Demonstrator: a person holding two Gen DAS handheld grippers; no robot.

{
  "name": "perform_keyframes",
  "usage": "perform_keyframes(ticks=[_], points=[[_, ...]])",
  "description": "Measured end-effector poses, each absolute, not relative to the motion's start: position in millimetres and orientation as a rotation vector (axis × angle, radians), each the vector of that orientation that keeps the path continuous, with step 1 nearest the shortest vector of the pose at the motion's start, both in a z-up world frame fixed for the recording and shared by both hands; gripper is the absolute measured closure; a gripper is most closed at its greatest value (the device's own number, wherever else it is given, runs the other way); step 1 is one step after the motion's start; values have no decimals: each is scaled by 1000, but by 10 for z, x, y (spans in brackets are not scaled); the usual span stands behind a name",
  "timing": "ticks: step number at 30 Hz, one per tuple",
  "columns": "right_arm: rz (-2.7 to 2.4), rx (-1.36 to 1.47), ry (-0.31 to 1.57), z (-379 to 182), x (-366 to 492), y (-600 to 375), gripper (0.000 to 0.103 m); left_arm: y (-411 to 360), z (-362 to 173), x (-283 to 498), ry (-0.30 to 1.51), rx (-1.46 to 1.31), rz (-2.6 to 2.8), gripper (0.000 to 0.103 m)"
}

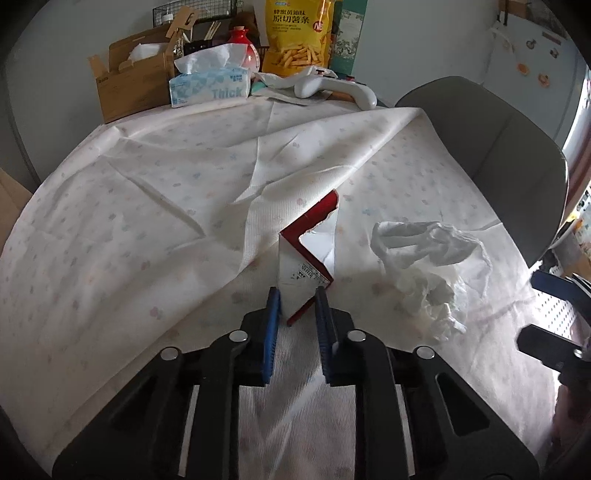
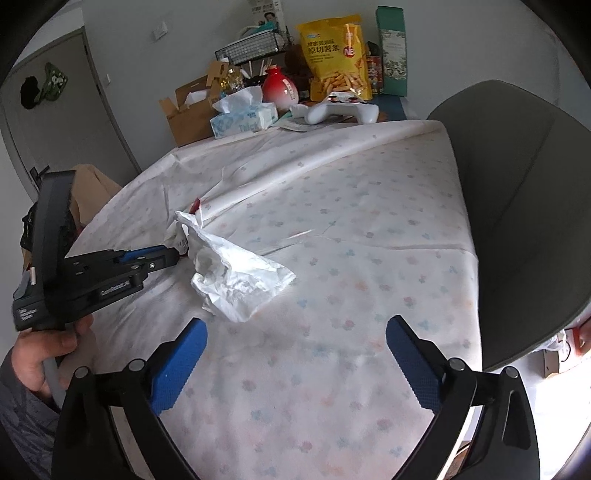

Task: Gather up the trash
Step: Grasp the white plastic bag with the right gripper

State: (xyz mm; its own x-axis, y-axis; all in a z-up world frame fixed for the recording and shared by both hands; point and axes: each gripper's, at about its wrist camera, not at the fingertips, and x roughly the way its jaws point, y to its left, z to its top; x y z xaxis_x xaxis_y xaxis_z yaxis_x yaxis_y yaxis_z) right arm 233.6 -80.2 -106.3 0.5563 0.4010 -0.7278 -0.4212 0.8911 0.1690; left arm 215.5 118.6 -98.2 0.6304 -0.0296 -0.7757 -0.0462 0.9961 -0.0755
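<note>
A torn red and white carton point(image 1: 308, 254) stands on the patterned tablecloth point(image 1: 147, 206) at the table's middle. My left gripper point(image 1: 298, 295) has its blue fingers closed on the carton's near edge; it also shows in the right wrist view point(image 2: 173, 256). A crumpled white tissue point(image 1: 428, 266) lies just right of the carton; in the right wrist view the tissue point(image 2: 236, 277) lies ahead and left of my right gripper point(image 2: 295, 336), which is wide open and empty above the cloth. The carton point(image 2: 181, 240) is mostly hidden behind the tissue there.
At the table's far end stand a cardboard box point(image 1: 129, 88), a tissue box point(image 1: 208, 86), a red vase point(image 1: 242, 48), a yellow snack bag point(image 1: 299, 35) and a white game controller point(image 1: 332, 86). A grey chair point(image 1: 491, 155) stands at the right edge.
</note>
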Motion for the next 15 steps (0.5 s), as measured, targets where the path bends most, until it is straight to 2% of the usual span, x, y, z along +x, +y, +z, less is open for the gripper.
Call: perform_keyframes(ticks=[15], points=[[551, -147, 848, -1103, 2448, -218, 8, 1510, -737, 1671, 830, -162, 127, 86]])
